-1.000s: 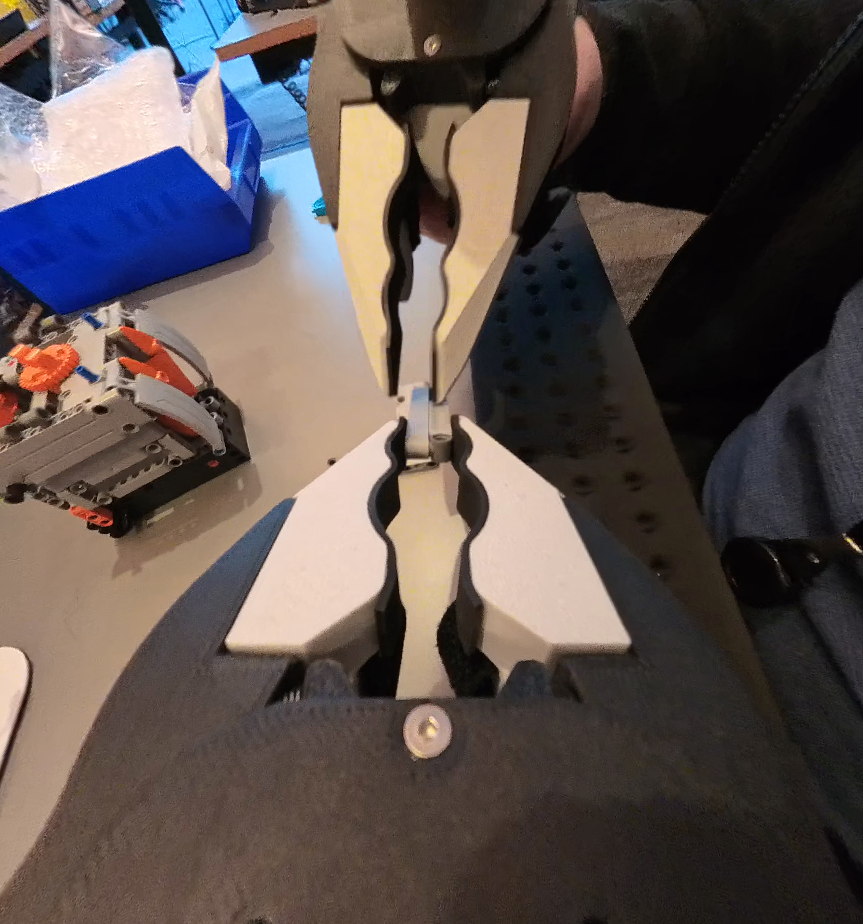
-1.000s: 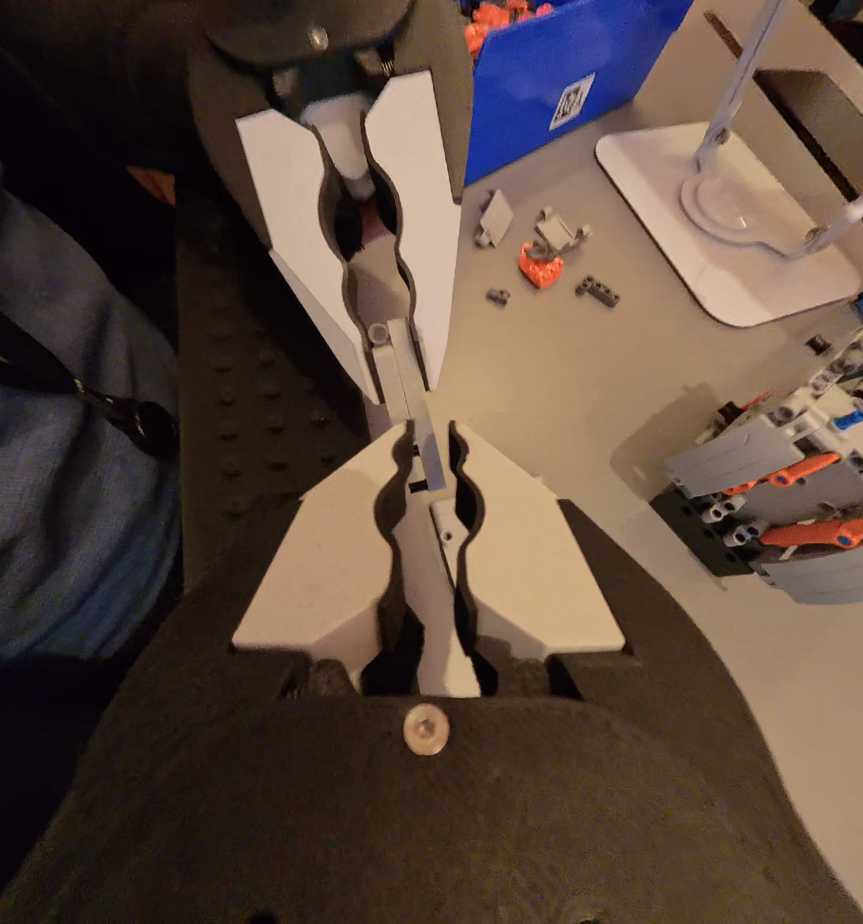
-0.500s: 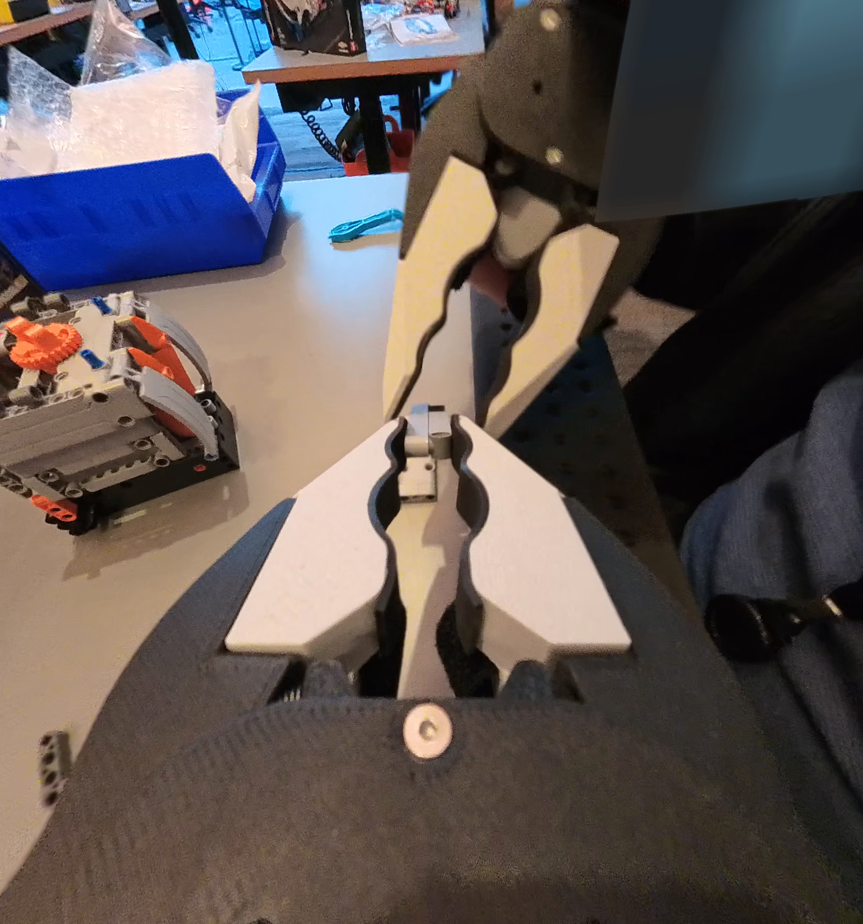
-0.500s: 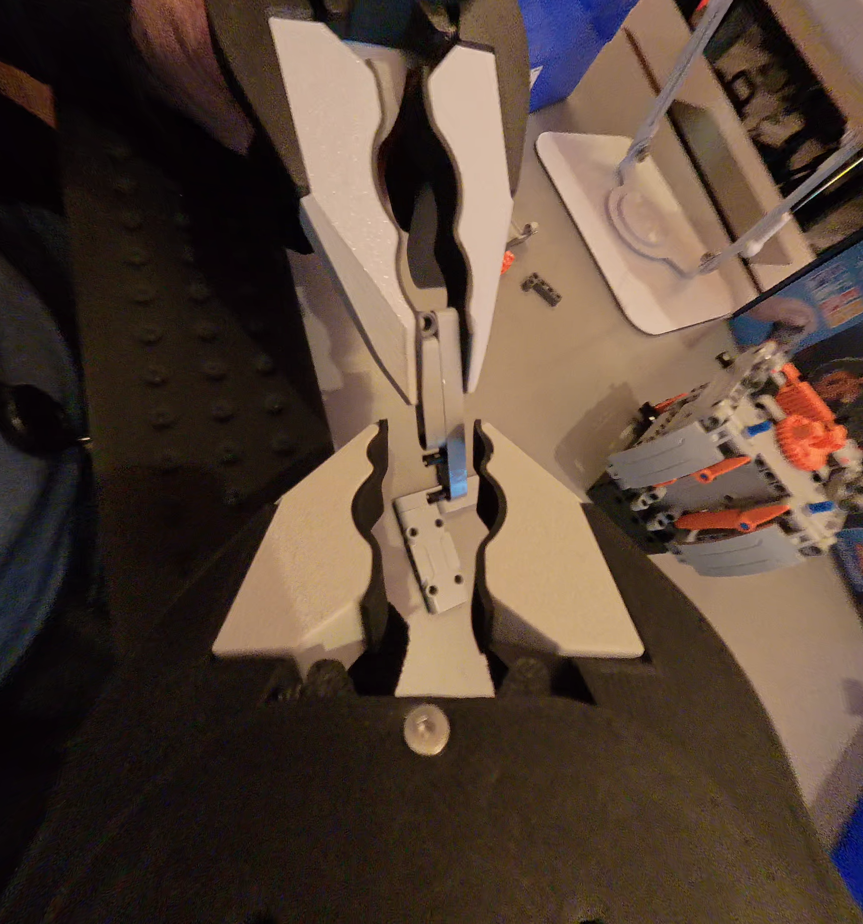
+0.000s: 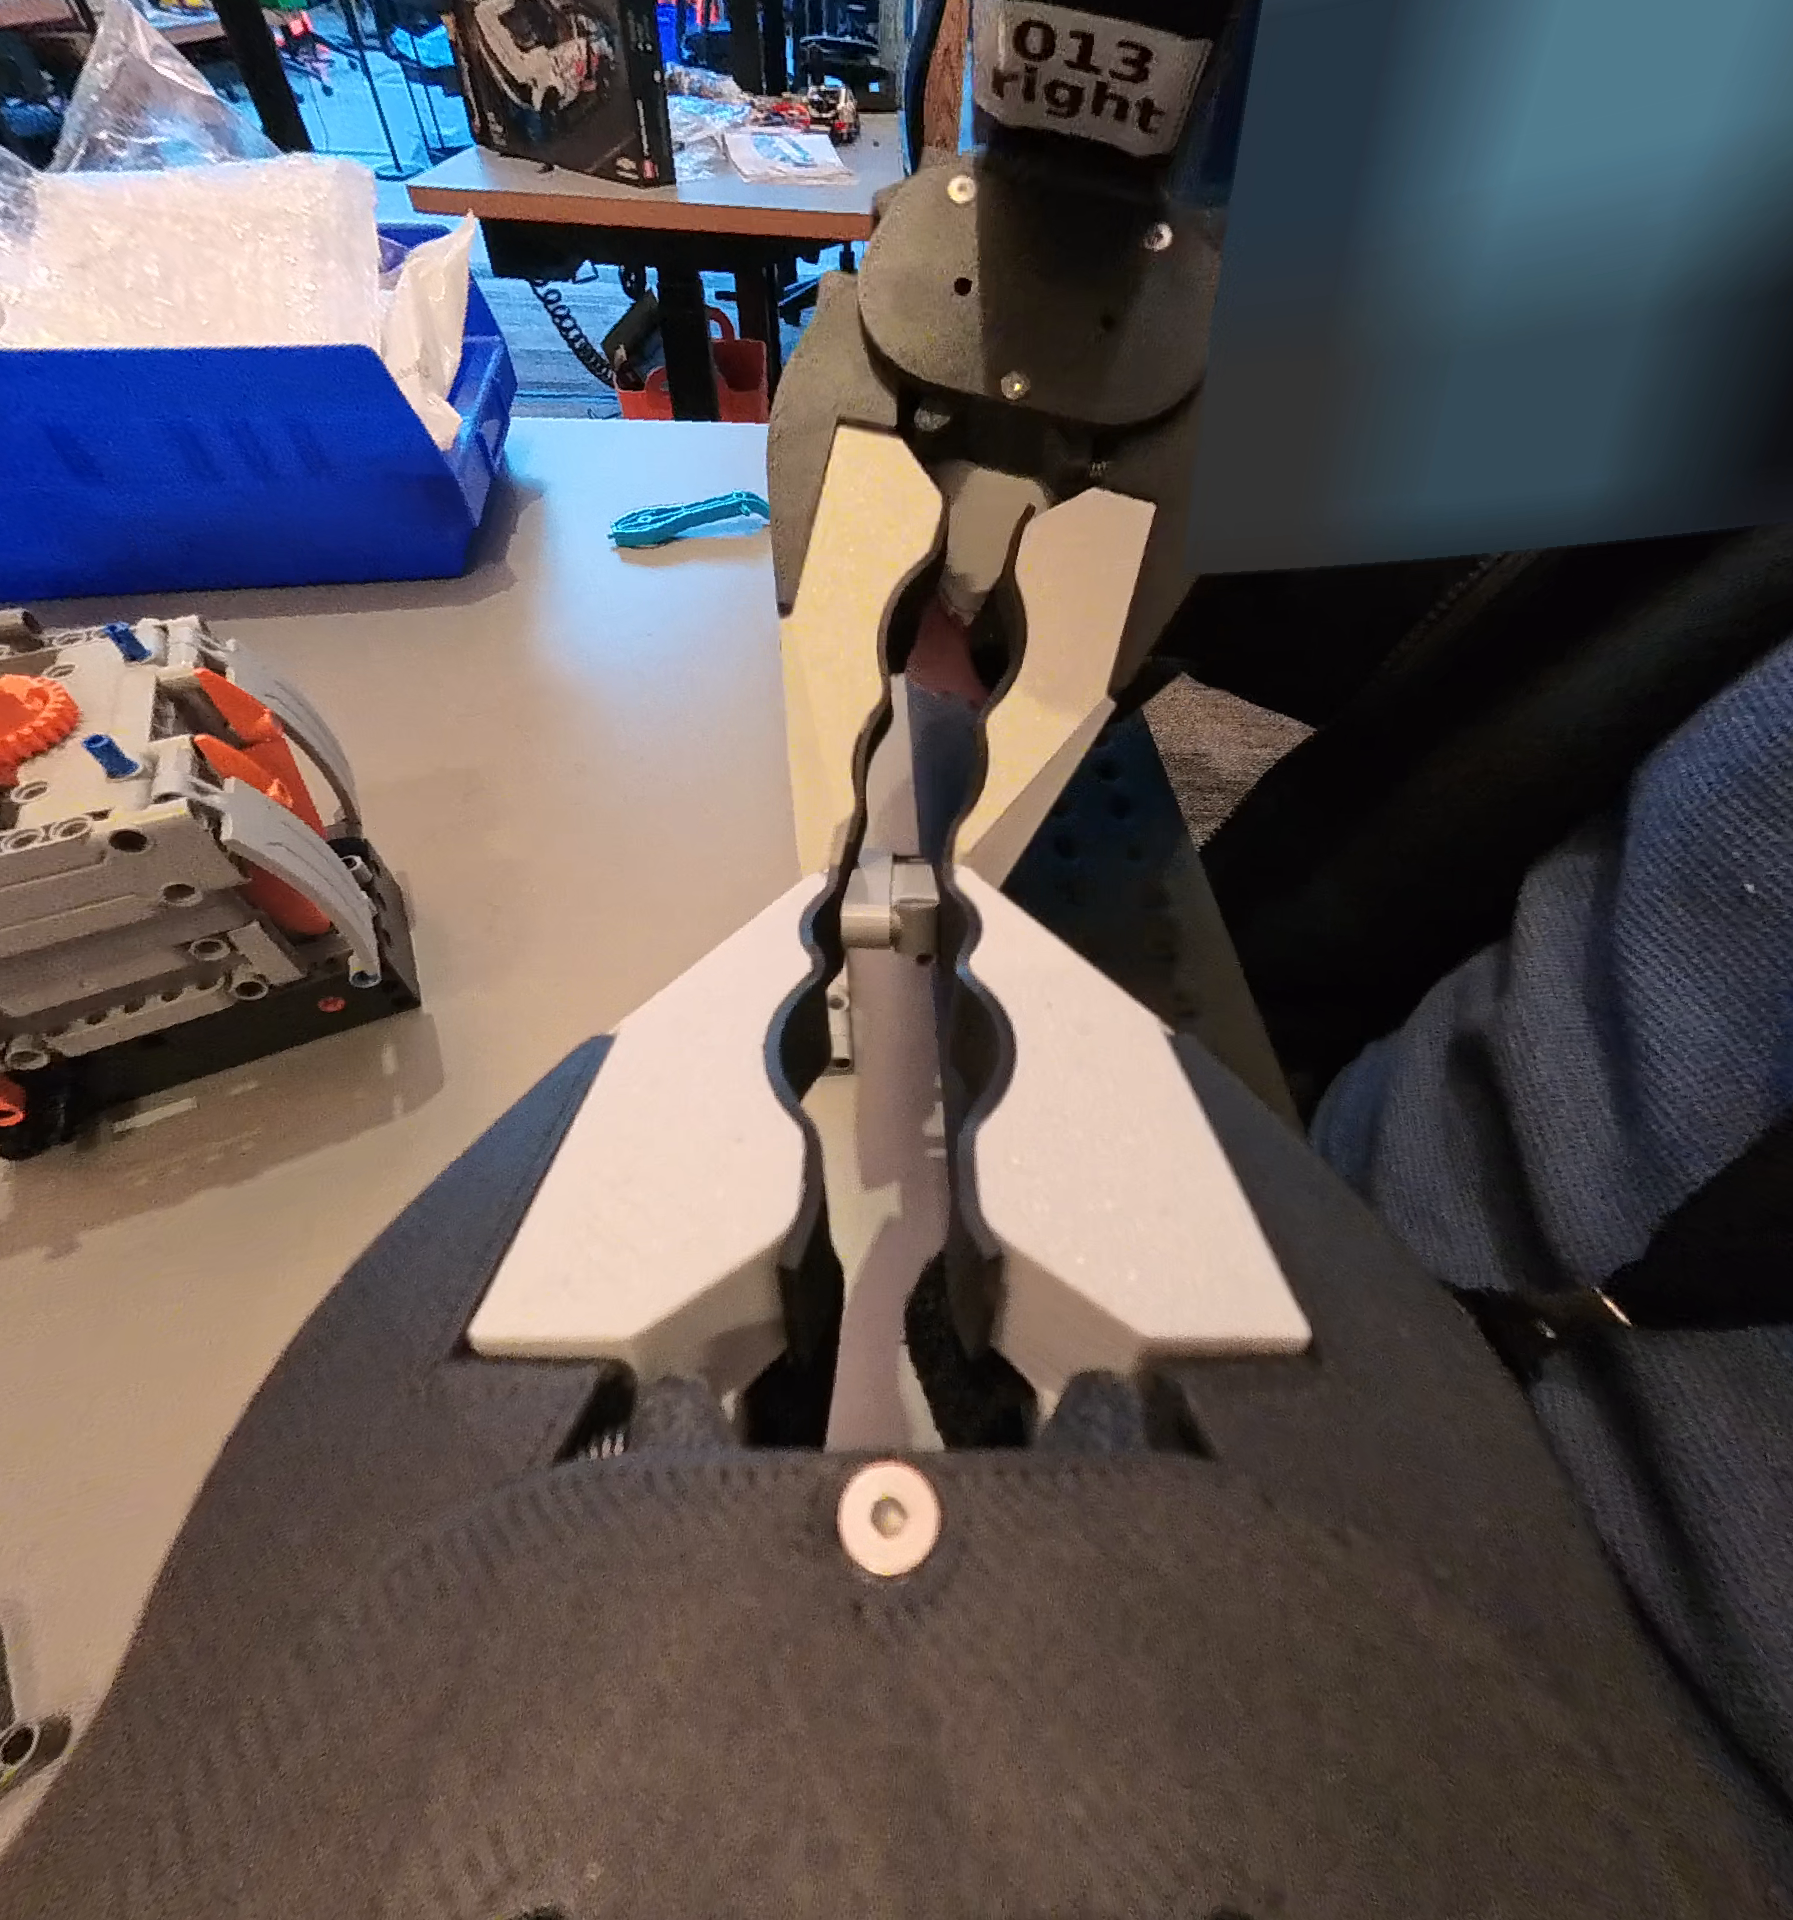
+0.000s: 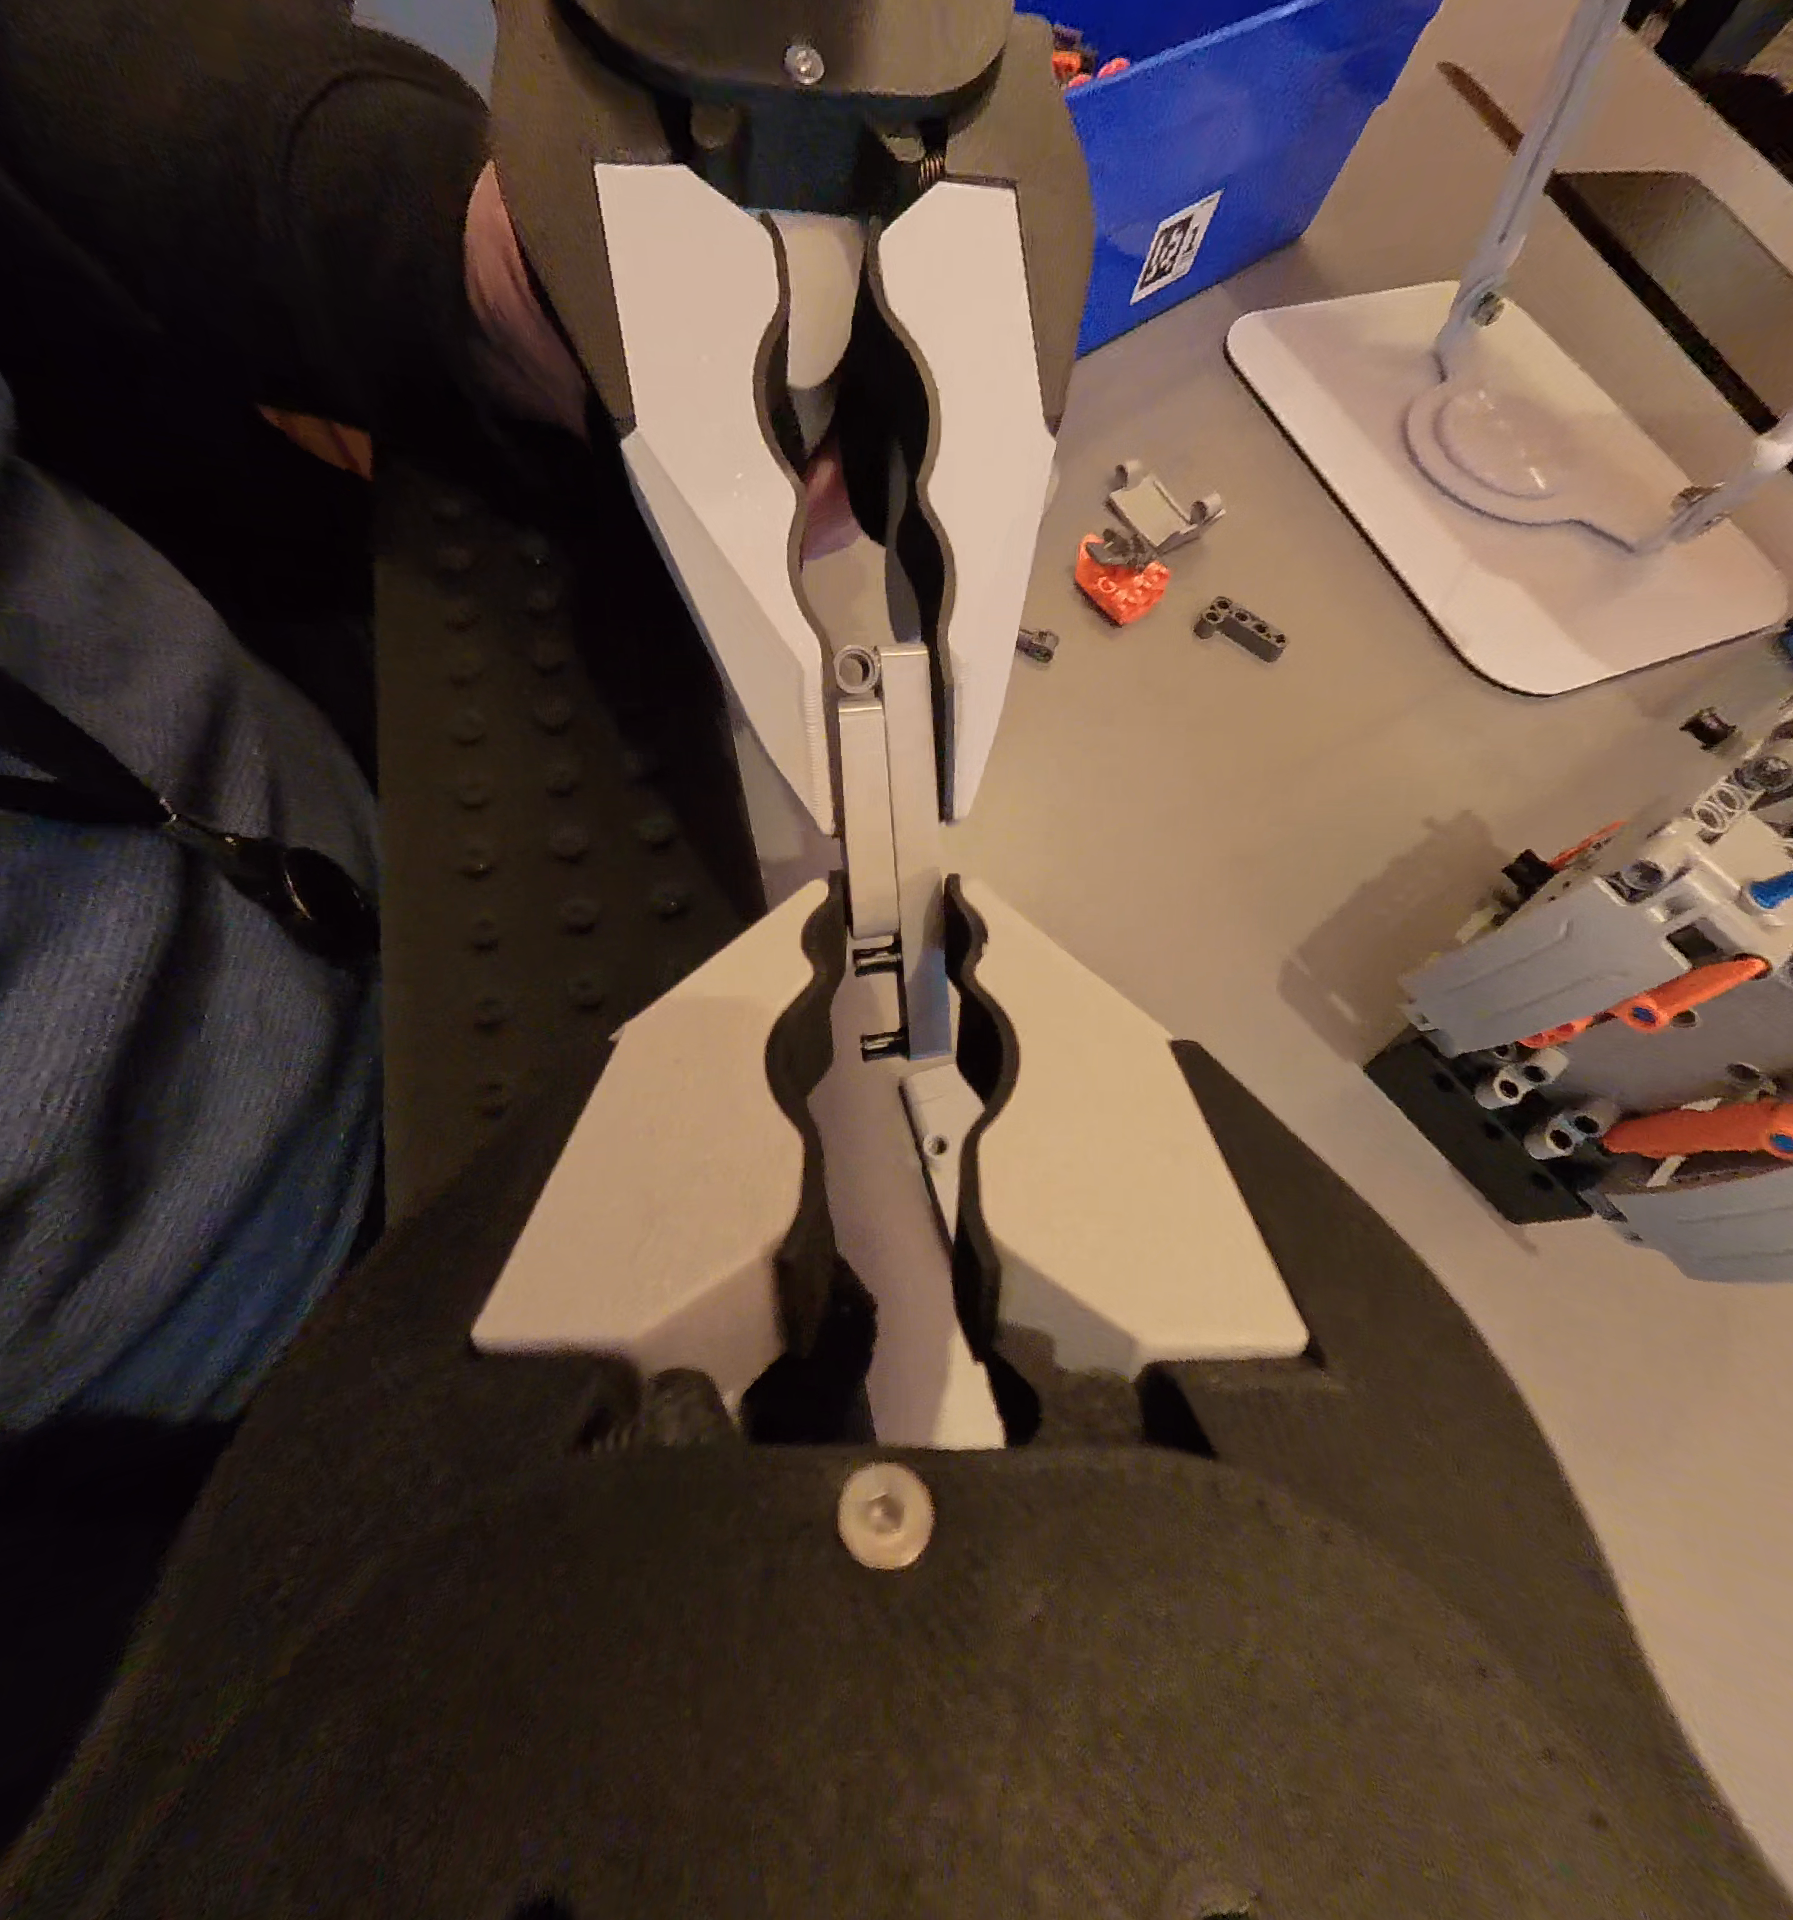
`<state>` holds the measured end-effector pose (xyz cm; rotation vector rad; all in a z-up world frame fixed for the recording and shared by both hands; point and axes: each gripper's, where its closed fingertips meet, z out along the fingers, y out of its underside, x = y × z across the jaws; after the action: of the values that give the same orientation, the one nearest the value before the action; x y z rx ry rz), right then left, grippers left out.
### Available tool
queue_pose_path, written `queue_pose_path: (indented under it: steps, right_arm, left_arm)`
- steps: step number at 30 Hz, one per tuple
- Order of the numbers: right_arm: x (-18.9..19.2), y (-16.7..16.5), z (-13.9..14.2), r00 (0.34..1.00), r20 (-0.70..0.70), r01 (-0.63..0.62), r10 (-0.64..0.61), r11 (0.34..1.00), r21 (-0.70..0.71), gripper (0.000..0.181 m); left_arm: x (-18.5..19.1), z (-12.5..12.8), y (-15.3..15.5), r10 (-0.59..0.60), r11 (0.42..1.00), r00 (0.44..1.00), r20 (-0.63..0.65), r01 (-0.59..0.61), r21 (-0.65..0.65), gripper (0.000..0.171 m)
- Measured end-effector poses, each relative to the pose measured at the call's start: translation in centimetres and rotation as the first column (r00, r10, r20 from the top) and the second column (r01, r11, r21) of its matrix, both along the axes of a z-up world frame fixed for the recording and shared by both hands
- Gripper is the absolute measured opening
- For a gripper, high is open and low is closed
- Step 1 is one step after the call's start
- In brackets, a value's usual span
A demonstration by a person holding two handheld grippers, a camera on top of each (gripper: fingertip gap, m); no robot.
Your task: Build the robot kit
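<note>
A long grey brick-built piece (image 6: 876, 790), a beam and a flat panel joined by black pins (image 6: 876, 961), is held in the air between both grippers. My left gripper (image 5: 892, 904) is shut on one end of it. My right gripper (image 6: 890, 899) is shut on the other end. The two grippers face each other tip to tip. The left gripper (image 6: 881, 821) shows at the top of the right wrist view. The right gripper (image 5: 913, 842) shows at the top of the left wrist view. The piece also shows in the left wrist view (image 5: 887, 1029).
A grey, orange and black brick model (image 5: 144, 883) (image 6: 1650, 1091) stands on the grey table (image 5: 580, 748). A blue bin (image 5: 196, 468) is at the back, beside a teal tool (image 5: 684, 516). A white stand base (image 6: 1494, 499), loose bricks (image 6: 1120, 582) and a black studded board (image 6: 518, 779) are also in view. Both grippers' tips are close together, under 4 cm apart.
Half a second ago my right gripper stood tilted with its fingers apart. It has swung into line with the left gripper and closed on the grey piece.
</note>
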<state>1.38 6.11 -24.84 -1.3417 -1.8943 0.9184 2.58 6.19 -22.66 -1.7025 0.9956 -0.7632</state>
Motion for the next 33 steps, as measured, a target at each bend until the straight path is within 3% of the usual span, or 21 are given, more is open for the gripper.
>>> queue_pose_path:
  steps: [9, 23, 25, 30, 33]
  right_arm:
    - [-0.5, 0.4, -0.2, 1.0, 0.017, 0.01, -0.009, 0.999, -0.03, 0.015]
    - [3.7, 7.3, -1.8, 0.955, 0.132, 0.258, -0.265, 0.964, 0.07, 0.015]
    - [4.3, 7.9, -2.0, 0.946, 0.145, 0.285, -0.292, 0.956, 0.062, 0.015]
    - [5.6, 9.3, -3.1, 0.913, 0.212, 0.342, -0.349, 0.937, 0.069, 0.015]
    - [6.3, 10.1, -4.4, 0.879, 0.283, 0.381, -0.385, 0.922, 0.073, 0.015]
  left_arm:
    - [-0.8, 0.1, 0.7, 0.04, 0.999, 0.999, 0.013, -0.04, -0.009, 0.017]
    - [-1.4, 0.0, 1.4, 0.065, 0.996, 0.997, 0.038, -0.062, -0.07, 0.066]
    - [-1.2, -0.4, 1.5, 0.064, 0.995, 0.998, 0.026, -0.062, -0.076, 0.065]
    - [-2.0, -0.8, 2.0, 0.109, 0.994, 0.994, -0.032, -0.11, -0.017, 0.032]
    - [-2.3, -1.8, 2.5, 0.125, 0.988, 0.991, -0.043, -0.129, -0.085, 0.04]
